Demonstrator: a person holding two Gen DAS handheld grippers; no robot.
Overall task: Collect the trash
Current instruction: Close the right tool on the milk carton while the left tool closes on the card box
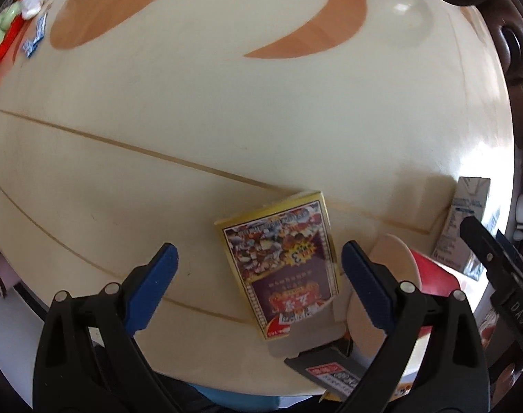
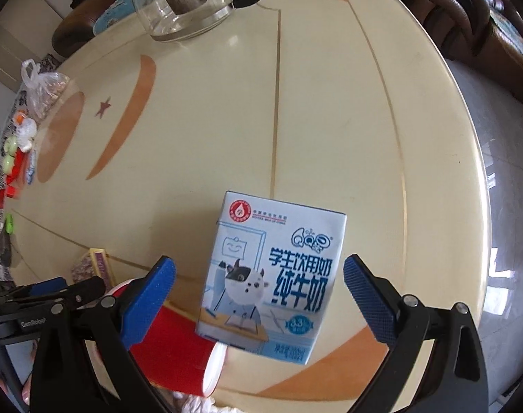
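Both tools spread apart, left tool (image 1: 259, 263), right tool (image 2: 259, 275), cream table (image 2: 313, 130), perhaps marble; brown chairs (image 2: 468, 3)

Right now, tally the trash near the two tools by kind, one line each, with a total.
Milk carton: 1
Red paper cup: 1
Yellow box: 1
Dark packet: 1
Total: 4
Both the left tool and the right tool are open and hold nothing.
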